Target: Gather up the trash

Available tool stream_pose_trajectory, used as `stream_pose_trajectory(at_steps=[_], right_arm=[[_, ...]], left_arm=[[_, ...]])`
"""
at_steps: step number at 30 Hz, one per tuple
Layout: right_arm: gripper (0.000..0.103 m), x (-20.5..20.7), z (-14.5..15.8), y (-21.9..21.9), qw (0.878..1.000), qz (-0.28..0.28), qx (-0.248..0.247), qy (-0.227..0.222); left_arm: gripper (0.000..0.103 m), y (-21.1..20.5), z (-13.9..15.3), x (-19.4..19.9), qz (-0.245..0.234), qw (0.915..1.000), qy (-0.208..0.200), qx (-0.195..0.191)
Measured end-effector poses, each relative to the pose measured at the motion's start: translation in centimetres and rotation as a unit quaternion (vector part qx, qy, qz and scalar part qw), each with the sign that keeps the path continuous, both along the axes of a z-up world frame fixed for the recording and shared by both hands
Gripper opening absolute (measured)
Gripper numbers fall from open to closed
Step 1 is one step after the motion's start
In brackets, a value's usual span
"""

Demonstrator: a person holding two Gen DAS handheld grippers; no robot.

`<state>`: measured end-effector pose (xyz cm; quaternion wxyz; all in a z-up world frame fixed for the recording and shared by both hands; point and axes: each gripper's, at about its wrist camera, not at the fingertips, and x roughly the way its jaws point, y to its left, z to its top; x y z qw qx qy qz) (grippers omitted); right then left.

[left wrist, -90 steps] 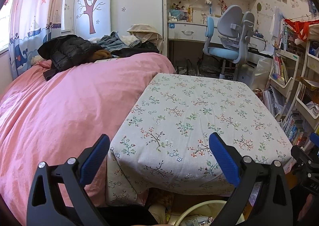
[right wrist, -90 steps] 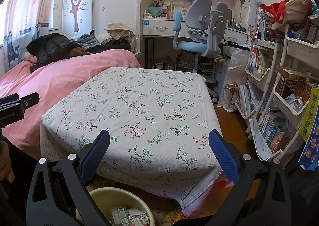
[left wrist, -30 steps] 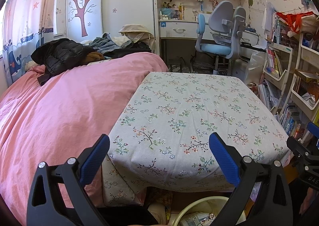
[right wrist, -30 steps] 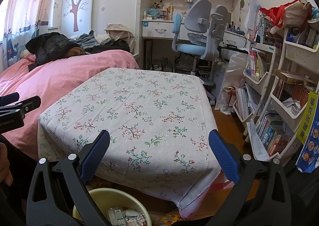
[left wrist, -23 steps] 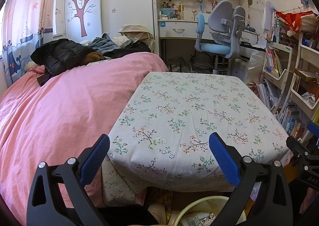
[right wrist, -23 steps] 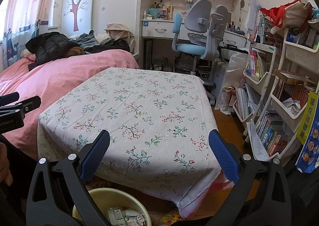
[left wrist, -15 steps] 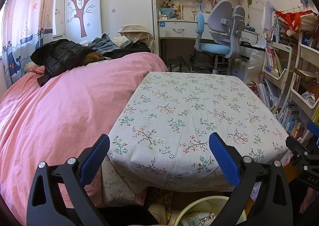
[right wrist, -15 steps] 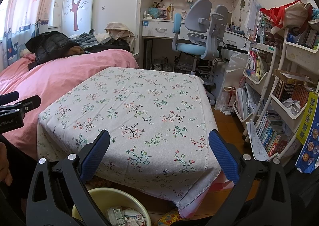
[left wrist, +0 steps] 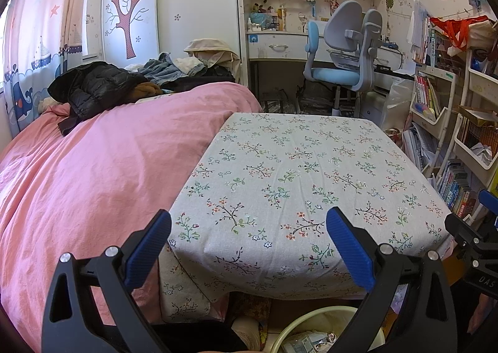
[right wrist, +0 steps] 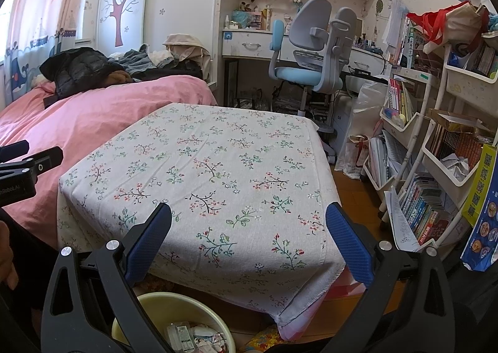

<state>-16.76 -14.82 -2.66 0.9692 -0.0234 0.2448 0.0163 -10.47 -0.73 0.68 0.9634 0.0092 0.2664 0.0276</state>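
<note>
Our left gripper hangs spread and empty over the floral table's near edge; our right gripper likewise; the trash sits in the yellow bin below that edge, so we should scan the tabletop before withdrawing

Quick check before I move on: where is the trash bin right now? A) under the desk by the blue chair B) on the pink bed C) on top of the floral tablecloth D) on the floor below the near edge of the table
D: the yellow bin, with wrappers in it, sits on the floor below the near edge of the floral tablecloth.
</note>
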Motion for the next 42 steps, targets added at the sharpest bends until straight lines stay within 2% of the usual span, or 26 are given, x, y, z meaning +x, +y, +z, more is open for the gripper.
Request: stream_pose_trajectory(at_steps=[42], right_arm=[[0.096, 0.7, 0.5, -1.6, 1.000, 0.007, -0.013, 0.003]], left_arm=[[0.095, 0.3, 0.1, 0.2, -0.006, 1.0000, -0.002, 0.004]])
